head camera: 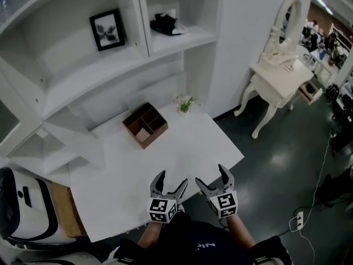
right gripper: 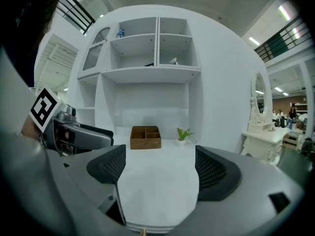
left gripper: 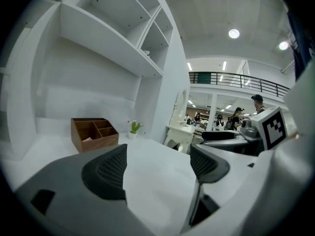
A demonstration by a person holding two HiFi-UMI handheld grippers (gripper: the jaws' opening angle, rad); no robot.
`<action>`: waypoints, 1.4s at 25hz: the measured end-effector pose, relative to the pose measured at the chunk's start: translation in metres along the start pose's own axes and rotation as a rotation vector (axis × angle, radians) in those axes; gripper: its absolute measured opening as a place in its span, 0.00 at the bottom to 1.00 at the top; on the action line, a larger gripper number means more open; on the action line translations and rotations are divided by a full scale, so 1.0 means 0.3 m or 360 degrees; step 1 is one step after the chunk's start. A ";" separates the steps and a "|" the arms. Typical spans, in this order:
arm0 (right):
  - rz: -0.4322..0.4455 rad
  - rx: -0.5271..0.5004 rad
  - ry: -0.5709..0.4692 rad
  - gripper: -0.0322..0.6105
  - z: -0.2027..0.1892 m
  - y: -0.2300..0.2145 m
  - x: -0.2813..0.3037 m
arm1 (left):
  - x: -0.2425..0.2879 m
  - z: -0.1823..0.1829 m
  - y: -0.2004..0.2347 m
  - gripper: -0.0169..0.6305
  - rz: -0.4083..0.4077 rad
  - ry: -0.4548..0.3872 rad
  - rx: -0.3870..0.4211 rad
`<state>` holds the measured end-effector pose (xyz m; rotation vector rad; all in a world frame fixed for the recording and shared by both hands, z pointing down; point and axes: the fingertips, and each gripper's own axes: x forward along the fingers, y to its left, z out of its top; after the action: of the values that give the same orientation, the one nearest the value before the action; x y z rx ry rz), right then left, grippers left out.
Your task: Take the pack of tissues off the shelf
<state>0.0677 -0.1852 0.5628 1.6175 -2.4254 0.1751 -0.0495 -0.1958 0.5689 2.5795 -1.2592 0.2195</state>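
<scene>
The pack of tissues (head camera: pixel 168 24), dark with a white tuft on top, lies on the right-hand compartment of the white shelf (head camera: pixel 182 42), high above the table. From the right gripper view it is only a small pale shape (right gripper: pixel 173 61) on the shelf edge. My left gripper (head camera: pixel 172 179) and right gripper (head camera: pixel 210 175) hover side by side over the near edge of the white table (head camera: pixel 182 153), far below the pack. Both are open with nothing between their jaws (left gripper: pixel 157 163) (right gripper: pixel 158 166).
A brown wooden organizer box (head camera: pixel 145 125) and a small potted plant (head camera: pixel 186 102) stand at the back of the table. A framed picture (head camera: pixel 107 30) sits in the left compartment. A cream dressing table with mirror (head camera: pixel 281 70) is at right, a white device (head camera: pixel 22 208) at lower left.
</scene>
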 end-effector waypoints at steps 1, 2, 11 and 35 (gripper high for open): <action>-0.0009 0.0004 0.0004 0.72 0.006 -0.005 0.025 | 0.020 0.014 0.018 0.64 -0.0008 -0.0008 0.0004; -0.0013 0.0007 0.0009 0.72 0.011 -0.010 0.049 | 0.039 0.029 0.033 0.64 -0.0016 -0.0018 0.0007; -0.0028 0.0030 0.0049 0.72 0.027 -0.031 0.164 | 0.120 0.088 0.109 0.64 -0.0032 -0.0044 0.0003; 0.0218 -0.0072 -0.0301 0.70 0.574 -0.238 0.340 | 0.248 0.247 0.162 0.64 0.0276 -0.0057 -0.0020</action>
<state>0.0758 -0.3421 0.4196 1.5114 -2.6624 -0.0115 -0.0407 -0.3025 0.5247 2.4745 -1.4939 0.1987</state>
